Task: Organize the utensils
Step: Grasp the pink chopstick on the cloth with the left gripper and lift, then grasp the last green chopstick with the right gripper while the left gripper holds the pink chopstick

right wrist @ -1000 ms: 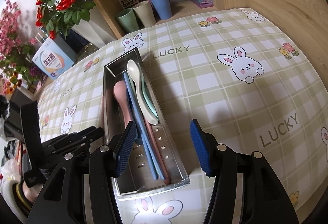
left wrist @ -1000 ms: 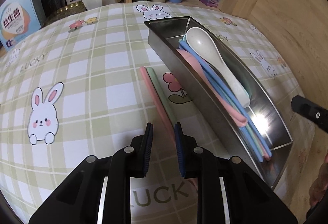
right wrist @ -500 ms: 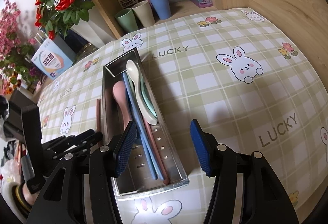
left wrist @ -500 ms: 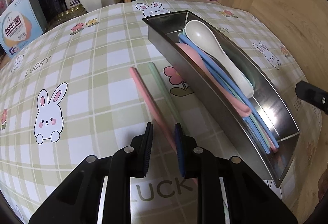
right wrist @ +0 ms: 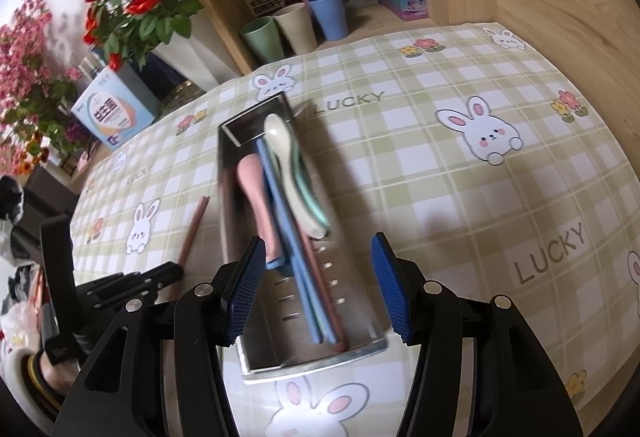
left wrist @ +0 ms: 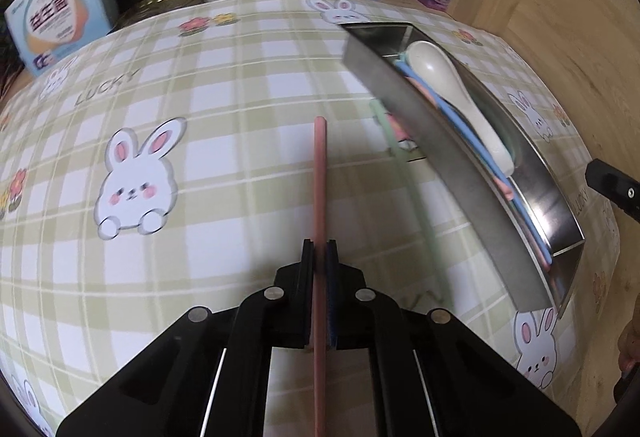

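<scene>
My left gripper (left wrist: 320,249) is closing on a pink chopstick (left wrist: 320,173), its pads pressing both sides; the stick runs straight out ahead over the checked tablecloth. A pale green chopstick (left wrist: 394,141) lies on the cloth beside the steel utensil tray (left wrist: 440,157). The tray holds a white spoon (left wrist: 444,77), a pink spoon (right wrist: 252,185) and blue and pink chopsticks (right wrist: 296,257). My right gripper (right wrist: 318,243) hovers open over the tray's near end (right wrist: 288,297) with nothing between its fingers. The right wrist view also shows the left gripper (right wrist: 176,271) with the pink chopstick (right wrist: 194,229), left of the tray.
Green, cream and blue cups (right wrist: 296,27) and boxes stand in a wooden shelf nook behind the table. A vase of red flowers (right wrist: 132,9) and a blue-and-white box (left wrist: 56,21) stand at the back left. A wooden wall (left wrist: 560,17) borders the right side.
The left gripper's jaws have shut on the pink chopstick. It has swung away from the green one and the tray, and now lines up with the fingers. The right gripper has stayed put.
</scene>
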Demonstrator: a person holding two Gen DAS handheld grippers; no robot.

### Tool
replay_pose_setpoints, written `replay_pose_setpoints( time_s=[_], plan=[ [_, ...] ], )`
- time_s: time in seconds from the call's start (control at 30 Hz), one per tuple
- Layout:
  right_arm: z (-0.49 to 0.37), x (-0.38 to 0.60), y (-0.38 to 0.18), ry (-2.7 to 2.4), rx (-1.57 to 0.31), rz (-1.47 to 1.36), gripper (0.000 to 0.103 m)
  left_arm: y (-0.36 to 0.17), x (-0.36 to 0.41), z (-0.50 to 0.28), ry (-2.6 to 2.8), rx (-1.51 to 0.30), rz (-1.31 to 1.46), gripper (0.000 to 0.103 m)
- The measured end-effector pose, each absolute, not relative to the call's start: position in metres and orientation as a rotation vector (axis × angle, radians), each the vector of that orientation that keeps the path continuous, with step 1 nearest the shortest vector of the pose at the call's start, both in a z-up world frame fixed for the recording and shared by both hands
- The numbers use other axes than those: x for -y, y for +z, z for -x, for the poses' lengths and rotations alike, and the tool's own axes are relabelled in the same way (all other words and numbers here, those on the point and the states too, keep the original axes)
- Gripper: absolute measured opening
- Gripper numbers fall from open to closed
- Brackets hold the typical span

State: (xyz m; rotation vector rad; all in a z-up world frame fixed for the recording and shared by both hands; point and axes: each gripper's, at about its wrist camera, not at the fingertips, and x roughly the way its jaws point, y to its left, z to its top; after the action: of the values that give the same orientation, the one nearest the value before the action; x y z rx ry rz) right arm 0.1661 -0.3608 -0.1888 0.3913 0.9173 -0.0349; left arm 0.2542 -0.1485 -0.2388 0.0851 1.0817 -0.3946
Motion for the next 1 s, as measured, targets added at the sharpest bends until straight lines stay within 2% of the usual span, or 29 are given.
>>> replay_pose_setpoints(
  time_s=[0.77, 0.87, 1.0],
  plan=[
    [-0.172, 0.236, -0.188, 0.02, -0.903, -0.175, 0.052, -0.207, 0.046, -0.229, -0.353, -0.958, 0.099, 0.006],
    [-0.174, 0.222, -0.193, 0.023, -0.915, -0.155, 0.041, -0.207, 0.034, -0.224, -0.356, -0.941, 0.111, 0.006],
    [-0.179, 0.214, -0.207, -0.007, -0.957, -0.173, 0.031, -0.211, 0.02, -0.221, -0.357, -0.938, 0.145, 0.006]
  ],
)
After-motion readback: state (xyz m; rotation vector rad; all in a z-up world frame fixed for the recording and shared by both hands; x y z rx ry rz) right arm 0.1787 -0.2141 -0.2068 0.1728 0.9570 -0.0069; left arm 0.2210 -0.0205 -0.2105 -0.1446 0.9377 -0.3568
